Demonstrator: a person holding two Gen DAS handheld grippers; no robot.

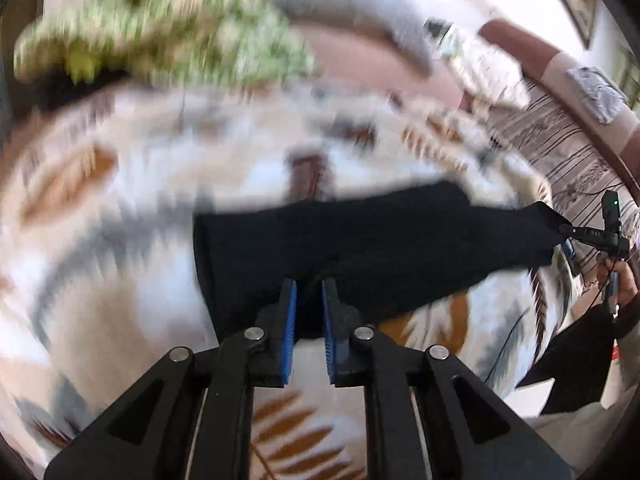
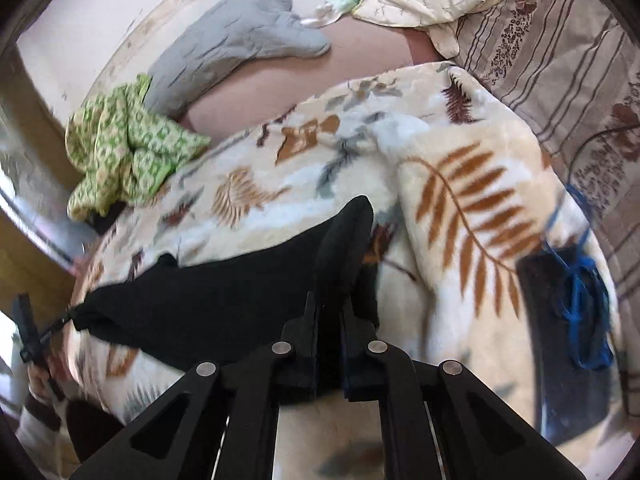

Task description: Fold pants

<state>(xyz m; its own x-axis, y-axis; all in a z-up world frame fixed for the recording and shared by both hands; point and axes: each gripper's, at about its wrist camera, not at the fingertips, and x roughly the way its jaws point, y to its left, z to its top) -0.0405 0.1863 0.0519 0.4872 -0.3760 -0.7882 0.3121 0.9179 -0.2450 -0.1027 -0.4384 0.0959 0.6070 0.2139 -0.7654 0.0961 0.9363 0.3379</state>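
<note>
Pants mid-fold, carried over the blanket.
Left gripper and right gripper both clamp fabric (left view blurred); next, lay edges together.

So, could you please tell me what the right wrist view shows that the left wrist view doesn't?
Only the right wrist view shows the dark bag with blue cord lying on the blanket, and the right gripper close up, shut on a raised fold of the black pants. Only the left wrist view shows the left gripper close up, its blue pads slightly apart with pants fabric between them. Both show the pants stretched over the leaf-print blanket, the green patterned cloth and the grey pillow.
</note>
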